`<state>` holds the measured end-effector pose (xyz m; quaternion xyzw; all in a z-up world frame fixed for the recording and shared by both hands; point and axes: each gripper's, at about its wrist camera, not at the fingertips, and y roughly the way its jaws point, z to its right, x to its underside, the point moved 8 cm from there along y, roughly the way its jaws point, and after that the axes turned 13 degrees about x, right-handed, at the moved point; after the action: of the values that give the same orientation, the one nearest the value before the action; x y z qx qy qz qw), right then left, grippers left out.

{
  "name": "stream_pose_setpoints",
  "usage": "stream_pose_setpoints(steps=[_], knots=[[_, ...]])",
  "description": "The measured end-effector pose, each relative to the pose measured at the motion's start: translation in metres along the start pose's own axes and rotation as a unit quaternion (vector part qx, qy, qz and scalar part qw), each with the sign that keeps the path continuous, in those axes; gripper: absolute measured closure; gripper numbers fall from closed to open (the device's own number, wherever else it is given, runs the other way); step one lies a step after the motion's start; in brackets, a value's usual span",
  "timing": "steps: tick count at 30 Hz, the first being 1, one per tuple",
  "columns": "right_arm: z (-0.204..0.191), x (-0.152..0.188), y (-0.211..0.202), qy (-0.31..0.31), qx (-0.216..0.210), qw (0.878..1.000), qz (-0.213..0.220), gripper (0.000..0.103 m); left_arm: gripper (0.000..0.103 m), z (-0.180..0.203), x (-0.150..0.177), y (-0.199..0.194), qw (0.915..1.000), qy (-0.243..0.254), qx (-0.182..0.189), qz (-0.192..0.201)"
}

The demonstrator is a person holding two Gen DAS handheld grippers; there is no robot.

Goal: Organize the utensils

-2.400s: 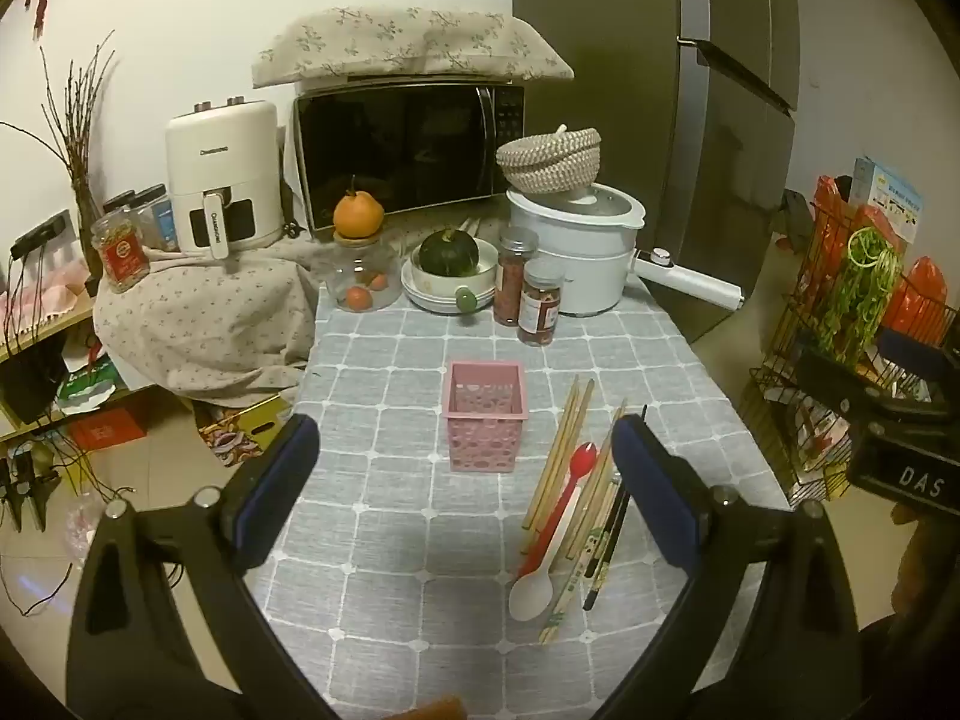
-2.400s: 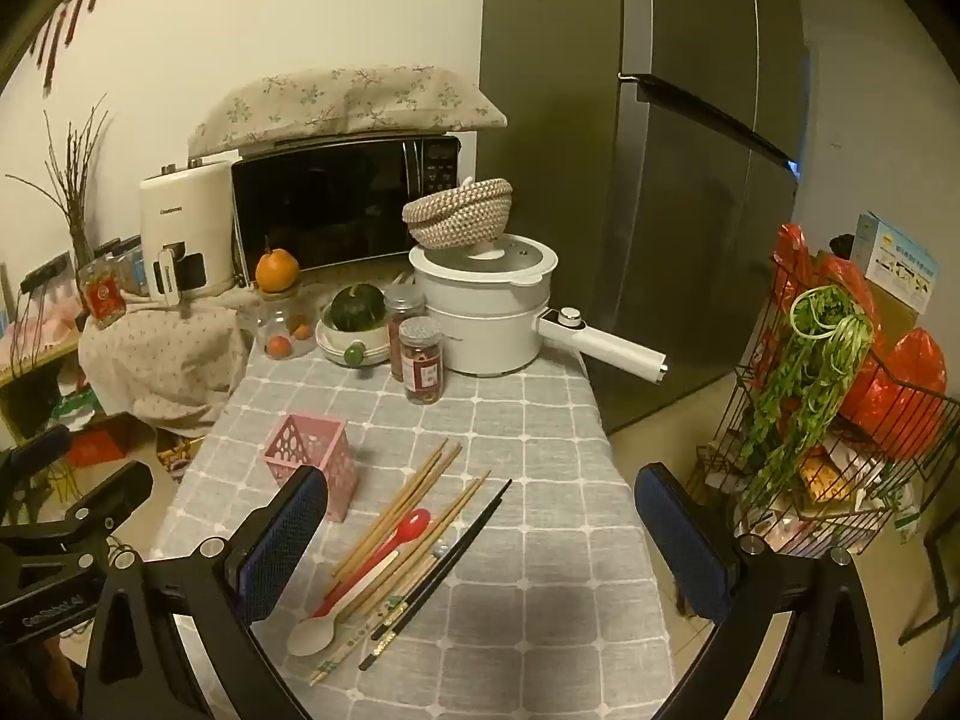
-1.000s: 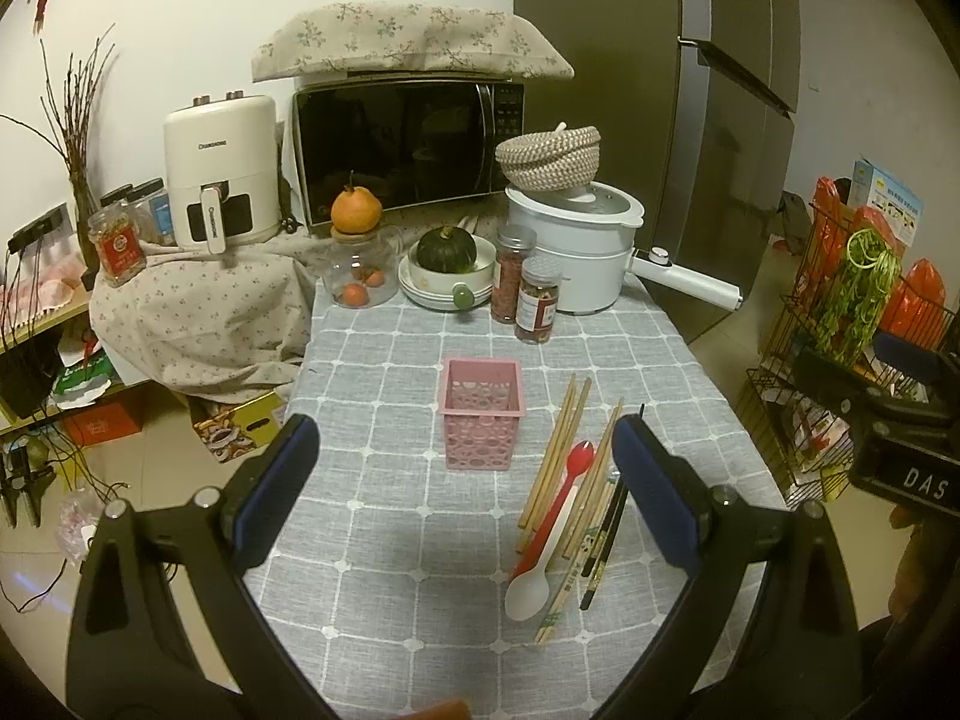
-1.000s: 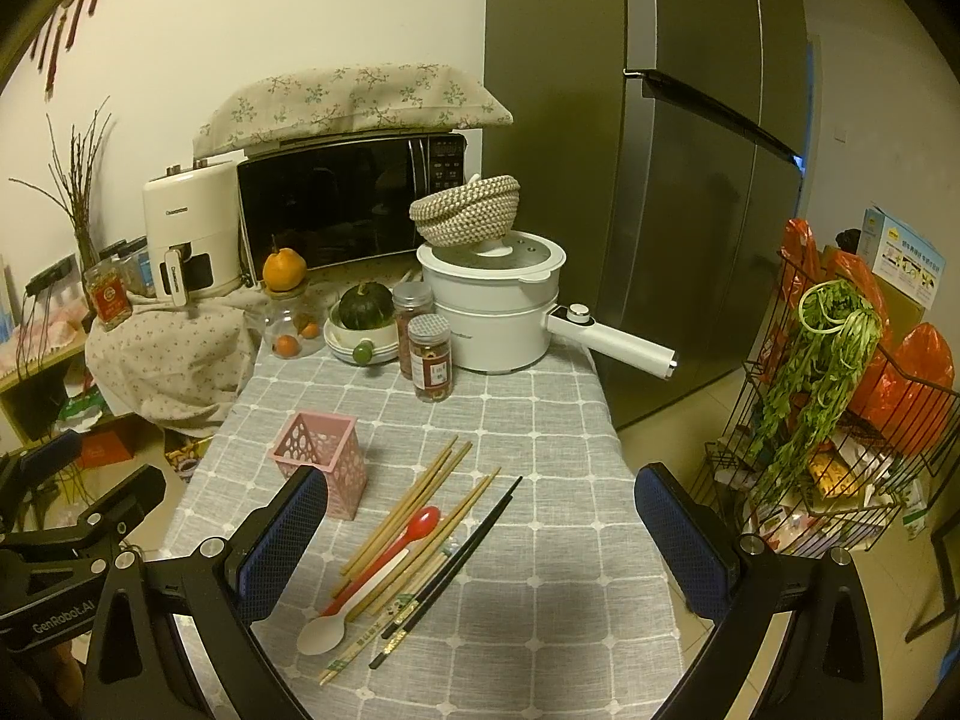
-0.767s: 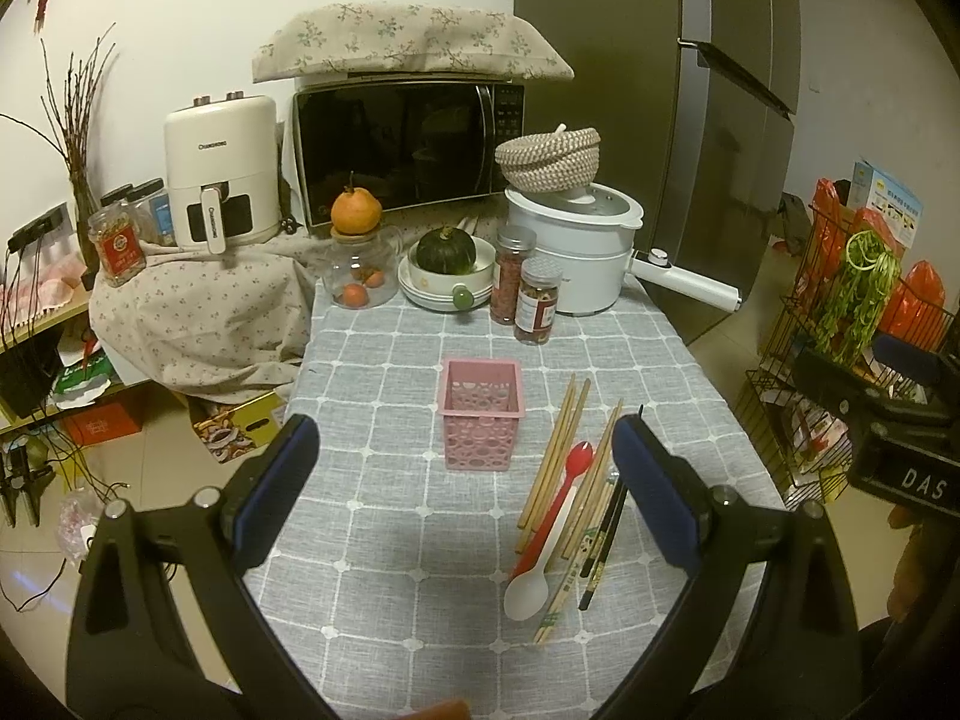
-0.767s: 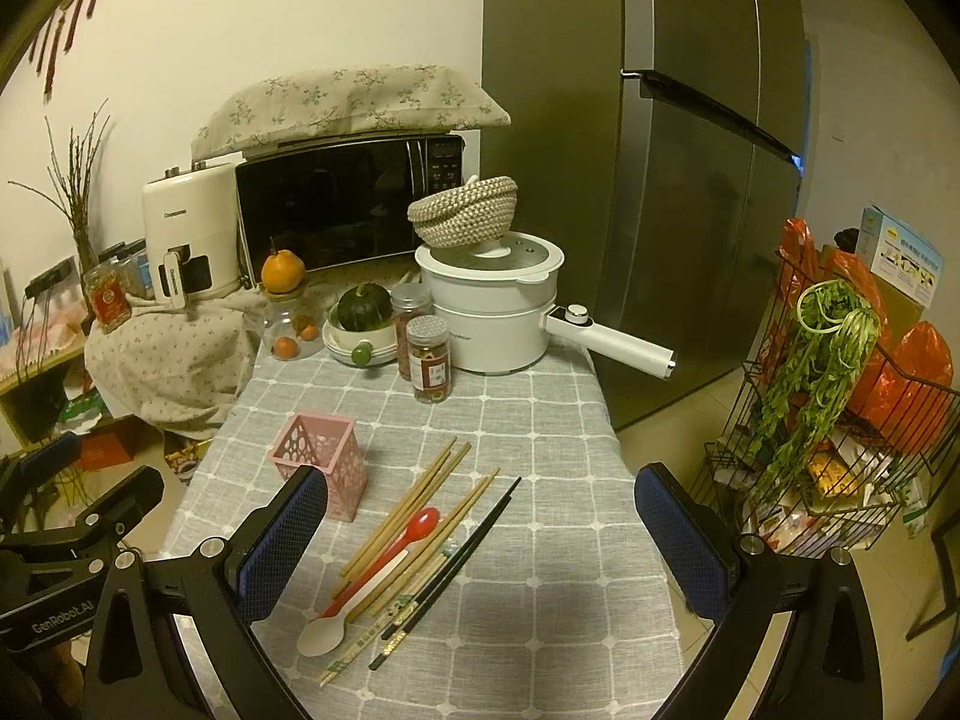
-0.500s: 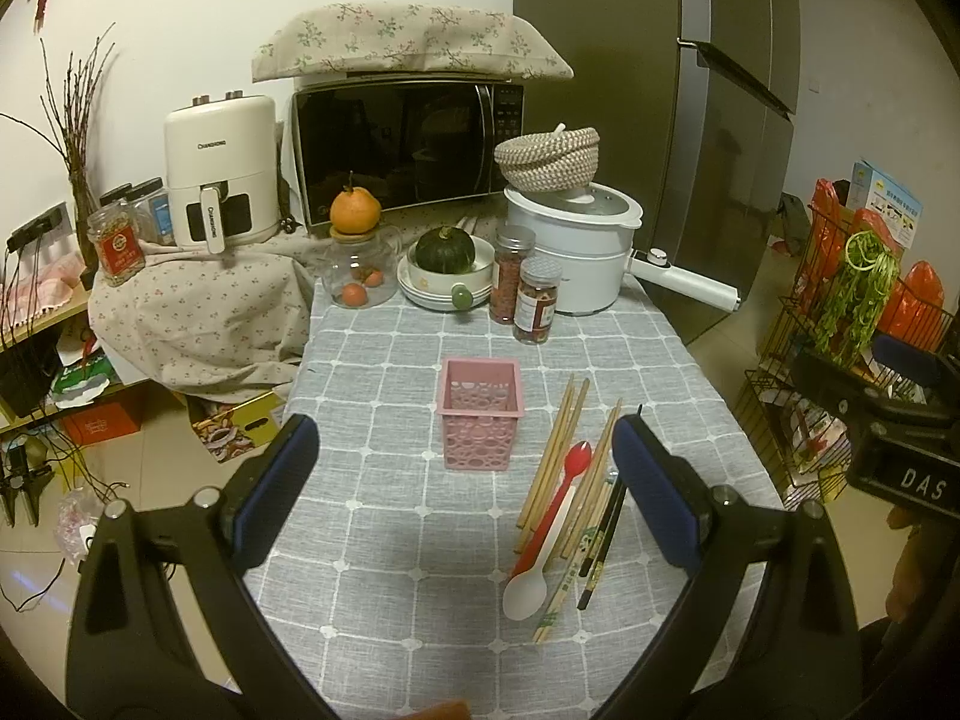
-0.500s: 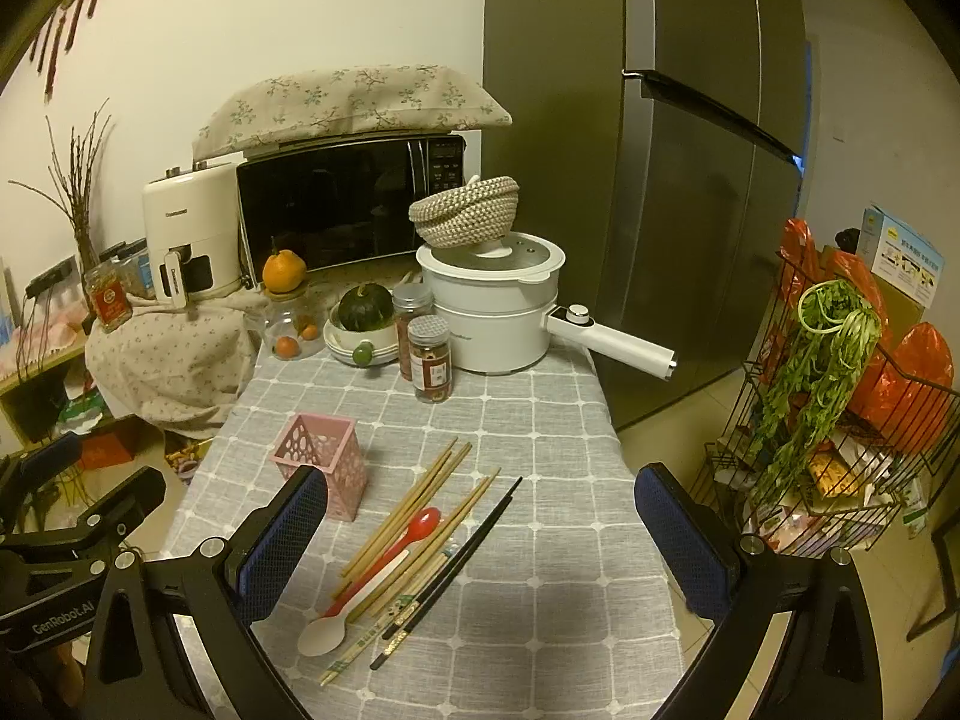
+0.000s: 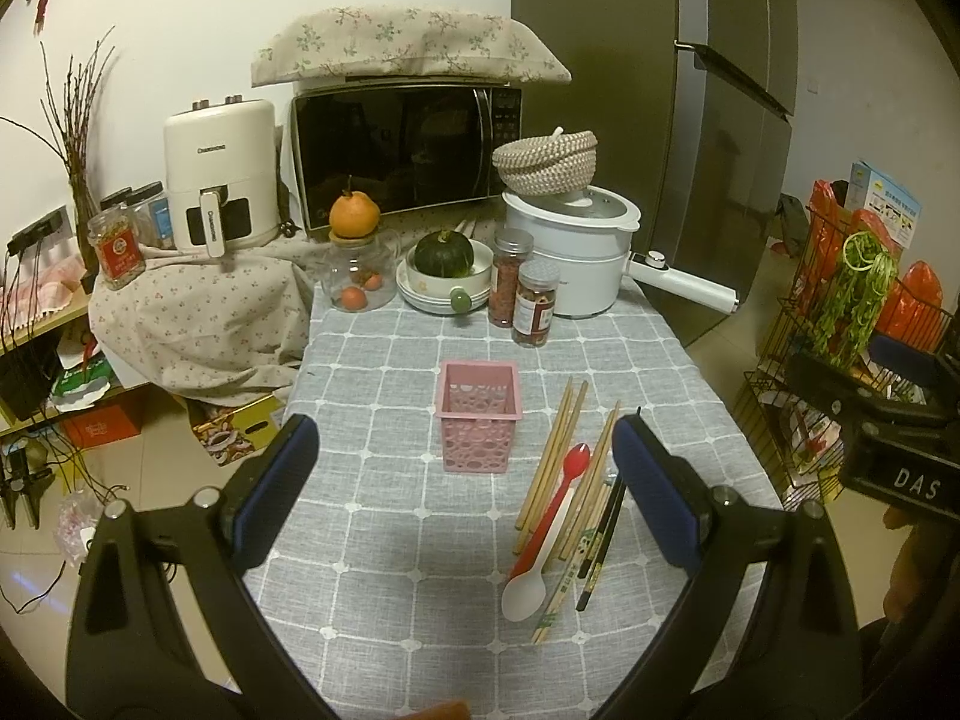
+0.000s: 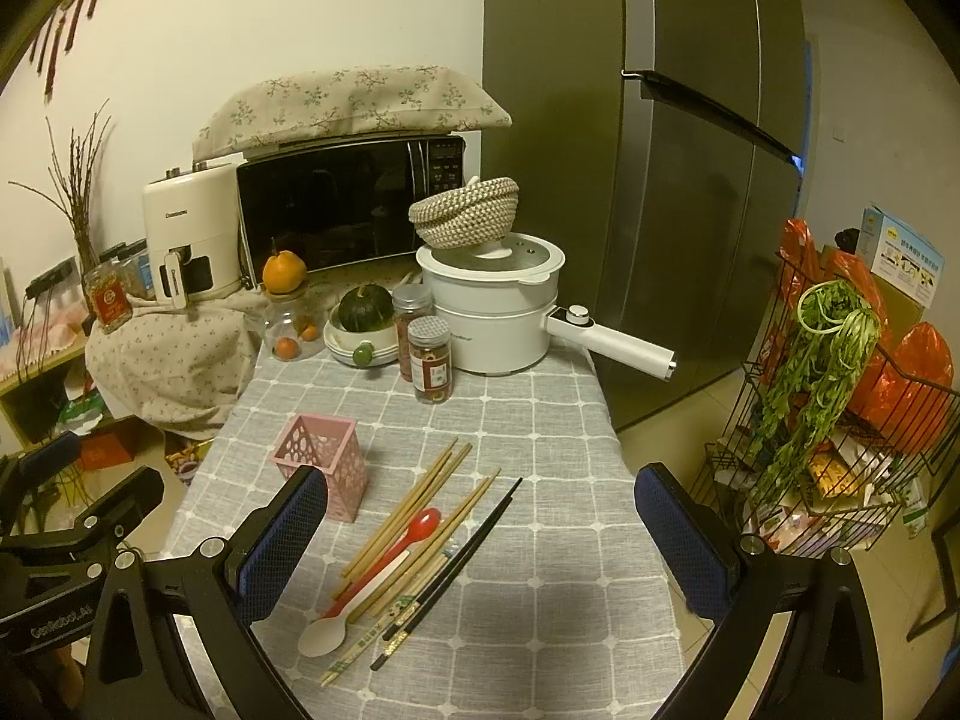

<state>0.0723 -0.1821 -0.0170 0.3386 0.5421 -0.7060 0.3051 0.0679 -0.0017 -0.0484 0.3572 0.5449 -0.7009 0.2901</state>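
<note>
Hovering above the near edge of the table, left gripper (image 9: 459, 480) and right gripper (image 10: 480, 540) both have jaws spread wide and hold nothing.

Between and just beyond the right gripper's fingers lies the loose pile: wooden chopsticks (image 10: 414, 498), a red spoon (image 10: 402, 540), a white spoon (image 10: 336, 624), black chopsticks (image 10: 462, 552), all flat and roughly parallel on the grey checked tablecloth (image 10: 540, 420). Some overlap.

The pink holder (image 9: 478, 414) stands upright just left of the pile and looks empty from above.

Step in hand, as judged: approach, before the first pick; nothing sorted yet.

Next move likely calls for lowering the right gripper onto one outer utensil, closing across its shaft, then tipping it upright into the holder. Risk: pinching neighbours together.

Behind: jars (image 9: 522, 300), white pot (image 9: 570, 258), microwave (image 9: 402, 156).
</note>
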Motion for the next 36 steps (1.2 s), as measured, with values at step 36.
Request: stream_pose_setpoints(steps=[36], knots=[[-0.006,0.015,0.059,-0.004,-0.051,0.993,-0.108,0.0,0.005,-0.002,0.014,0.046,0.9945,-0.03,0.051,-0.086]])
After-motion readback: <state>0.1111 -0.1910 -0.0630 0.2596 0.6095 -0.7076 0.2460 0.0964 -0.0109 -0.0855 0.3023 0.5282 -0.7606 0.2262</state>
